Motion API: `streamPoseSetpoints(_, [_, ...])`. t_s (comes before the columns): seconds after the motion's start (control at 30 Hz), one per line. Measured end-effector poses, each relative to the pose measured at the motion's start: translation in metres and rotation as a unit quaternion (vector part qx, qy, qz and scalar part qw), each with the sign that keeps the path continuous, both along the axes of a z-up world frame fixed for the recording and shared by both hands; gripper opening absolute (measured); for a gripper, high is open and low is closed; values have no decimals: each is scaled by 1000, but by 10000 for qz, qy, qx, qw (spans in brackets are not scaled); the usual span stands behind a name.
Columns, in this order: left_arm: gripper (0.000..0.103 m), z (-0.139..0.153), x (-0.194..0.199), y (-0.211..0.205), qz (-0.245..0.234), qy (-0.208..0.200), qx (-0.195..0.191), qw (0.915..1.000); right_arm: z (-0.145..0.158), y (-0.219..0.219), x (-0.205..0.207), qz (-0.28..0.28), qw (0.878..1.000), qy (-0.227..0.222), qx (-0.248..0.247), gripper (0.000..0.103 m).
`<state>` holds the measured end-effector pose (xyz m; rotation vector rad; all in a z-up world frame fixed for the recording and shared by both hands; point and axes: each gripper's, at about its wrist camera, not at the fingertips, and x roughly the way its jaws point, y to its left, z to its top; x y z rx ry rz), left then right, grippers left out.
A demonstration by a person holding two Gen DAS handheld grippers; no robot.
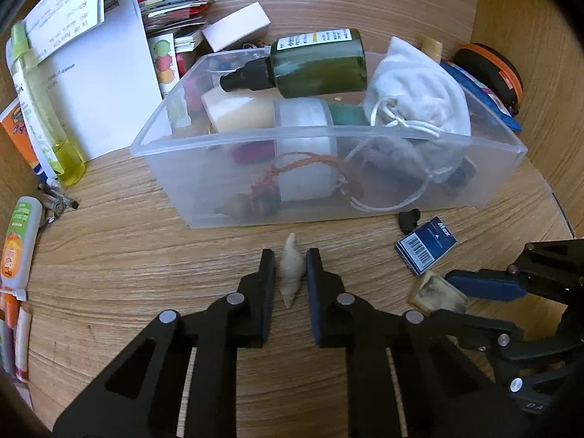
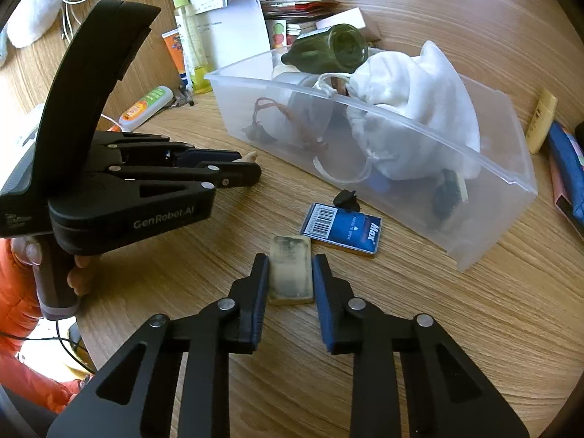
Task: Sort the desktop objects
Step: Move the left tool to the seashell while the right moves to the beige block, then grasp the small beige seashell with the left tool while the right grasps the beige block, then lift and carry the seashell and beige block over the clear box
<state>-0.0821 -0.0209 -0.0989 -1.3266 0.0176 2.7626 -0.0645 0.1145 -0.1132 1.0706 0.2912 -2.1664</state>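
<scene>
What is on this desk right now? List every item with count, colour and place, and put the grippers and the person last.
seashell: one, cream, on the desk between the left gripper's fingers
eraser block: one, yellowed, smudged grey, between the right gripper's fingers
staple box: one, blue, flat on the desk before the bin
black clip: one, beside the staple box
plastic bin: one, clear, mid-desk
green bottle: one, dark, lying atop the bin's contents
cloth pouch: one, white, in the bin
spray bottle: one, yellow-green, far left
papers: white, behind the bin
left gripper: black, shut on the seashell
right gripper: black, shut on the eraser block
hand: one, holding the left gripper's handle
</scene>
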Motion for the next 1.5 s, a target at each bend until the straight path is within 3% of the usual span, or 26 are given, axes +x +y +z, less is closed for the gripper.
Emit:
streamPoseSetpoints(0.37, [16,6,9,-8,204,94,168,9996,11,2,4,3,9998,141,-102,22])
streamPoseSetpoints(0.83, [16,48,36,-26,383,712,554,9952,57,11,9,-90,9968,726,-307,22])
streamPoseSetpoints(1.27, [16,87,33,-37,454,1236,565,9897,95,27,-13,-416,9909,1175,-514,22])
streamPoseSetpoints(1.5, [16,92,16,-37,403,1270,416,9902,108,40,-30,-619,9874,1320,-612,22])
